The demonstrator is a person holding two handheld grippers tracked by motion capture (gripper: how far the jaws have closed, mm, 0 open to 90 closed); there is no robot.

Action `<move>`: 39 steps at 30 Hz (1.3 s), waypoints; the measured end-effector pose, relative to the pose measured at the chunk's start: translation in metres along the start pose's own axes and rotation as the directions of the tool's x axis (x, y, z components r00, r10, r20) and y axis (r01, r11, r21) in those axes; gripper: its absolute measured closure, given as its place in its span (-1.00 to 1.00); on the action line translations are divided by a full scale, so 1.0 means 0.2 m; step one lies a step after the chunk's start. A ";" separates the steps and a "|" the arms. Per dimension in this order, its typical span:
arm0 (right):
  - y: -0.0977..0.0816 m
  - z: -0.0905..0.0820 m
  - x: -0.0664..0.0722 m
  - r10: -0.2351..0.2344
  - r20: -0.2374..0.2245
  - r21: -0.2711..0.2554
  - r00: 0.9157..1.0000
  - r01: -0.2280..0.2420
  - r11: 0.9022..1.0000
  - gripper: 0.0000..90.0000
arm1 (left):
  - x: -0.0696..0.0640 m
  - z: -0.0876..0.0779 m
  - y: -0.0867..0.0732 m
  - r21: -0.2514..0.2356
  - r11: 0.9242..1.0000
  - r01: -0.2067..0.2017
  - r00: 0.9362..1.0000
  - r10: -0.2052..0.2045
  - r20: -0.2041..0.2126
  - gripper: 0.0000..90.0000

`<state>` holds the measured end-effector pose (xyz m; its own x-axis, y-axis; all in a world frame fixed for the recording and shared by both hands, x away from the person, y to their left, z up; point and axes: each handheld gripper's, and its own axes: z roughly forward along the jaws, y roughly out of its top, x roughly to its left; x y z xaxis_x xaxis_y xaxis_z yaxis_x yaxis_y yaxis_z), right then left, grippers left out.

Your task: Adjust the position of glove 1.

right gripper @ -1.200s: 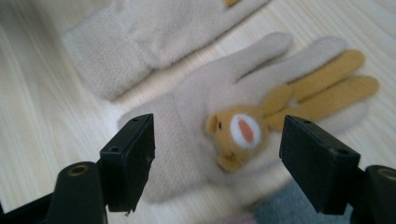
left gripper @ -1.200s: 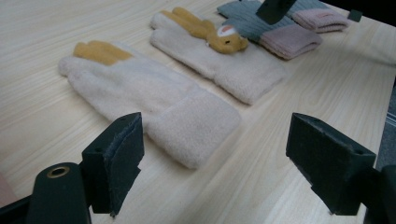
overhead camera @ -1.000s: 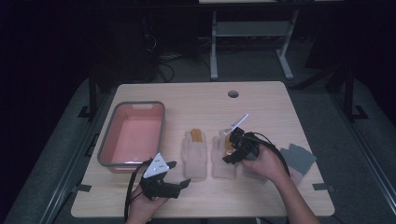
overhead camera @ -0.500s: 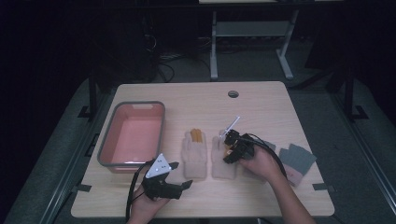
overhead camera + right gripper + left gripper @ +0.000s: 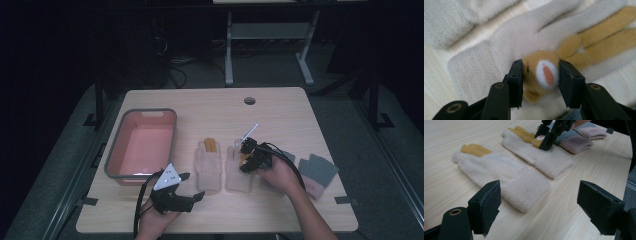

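A: The gloves [image 5: 506, 176] look like fuzzy cream fleece; the animal face [image 5: 541, 75] is plush.

B: The table [image 5: 280, 115] is pale matt woodgrain, possibly laminate. The tub [image 5: 114, 162] seems smooth plastic.

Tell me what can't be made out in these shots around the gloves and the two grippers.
- High view: the right gripper covers the animal patch on the right glove, and its contact is too small to judge.
- Right gripper view: blur and the jaws hide the sides of the animal patch; the jaws have just been closing around it.
- Left gripper view: the grey gloves are partly hidden behind the right gripper and cut by the top edge.
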<state>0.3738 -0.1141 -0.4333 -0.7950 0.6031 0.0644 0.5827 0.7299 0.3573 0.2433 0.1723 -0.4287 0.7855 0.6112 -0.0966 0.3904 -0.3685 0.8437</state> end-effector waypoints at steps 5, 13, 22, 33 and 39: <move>0.01 -0.04 0.01 -0.004 -0.002 -0.020 1.000 0.004 1.000 0.30 | 0.00 0.01 0.00 -0.005 1.000 0.008 1.000 -0.008 -0.002 -0.57; 0.02 -0.10 0.03 -0.012 0.003 -0.029 1.000 0.012 1.000 0.32 | 0.00 0.00 0.00 -0.003 1.000 0.000 1.000 0.000 -0.002 -0.57; 0.05 -0.20 0.06 -0.035 0.031 -0.044 0.999 0.036 0.998 0.32 | 0.00 0.00 0.00 -0.006 1.000 0.008 1.000 -0.008 -0.005 -0.57; 0.15 -0.29 0.12 -0.081 0.032 -0.090 0.996 0.083 0.992 0.32 | 0.00 -0.01 0.00 -0.015 1.000 0.015 1.000 -0.015 -0.015 -0.57; 0.25 -0.27 0.18 -0.127 0.024 -0.098 0.992 0.128 0.987 0.32 | 0.01 -0.02 0.00 -0.014 1.000 0.024 1.000 -0.024 -0.019 -0.57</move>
<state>0.3651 -0.0725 -0.3622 -0.8582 0.5134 -0.0034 0.4566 0.7663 0.4520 0.2432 0.1763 -0.4271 0.7669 0.6328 -0.1069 0.4022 -0.3441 0.8484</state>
